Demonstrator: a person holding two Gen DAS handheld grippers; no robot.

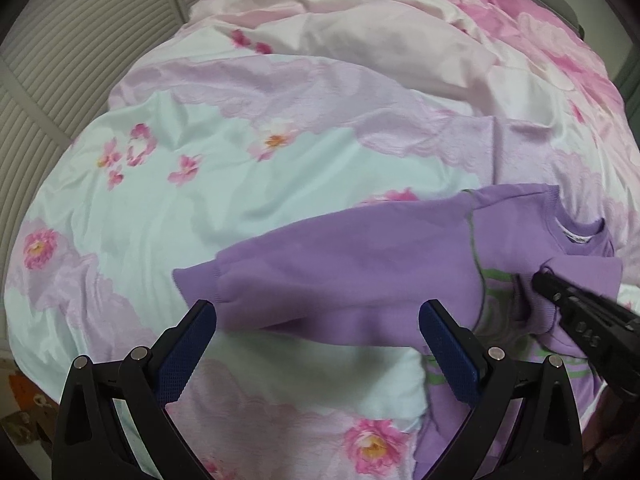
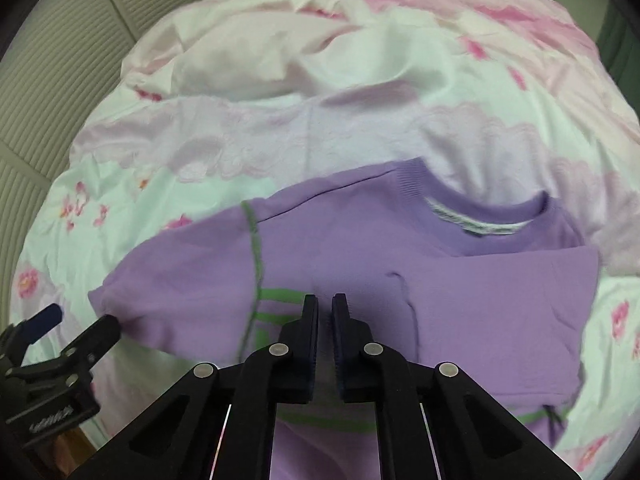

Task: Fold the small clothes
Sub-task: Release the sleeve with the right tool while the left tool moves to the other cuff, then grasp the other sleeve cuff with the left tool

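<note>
Purple sweatshirt (image 2: 360, 264) lies on floral bedsheet (image 1: 168, 208), one sleeve already folded across chest. Left gripper (image 1: 318, 320) spread wide, straddling other sleeve (image 1: 320, 280) near cuff, not pinching. Right gripper (image 2: 325, 312) pressed together over chest; whether cloth is caught, cannot tell. Risk: soft bedding bunches under fingers, sheet gets pinched with sleeve, fold skews.
</note>
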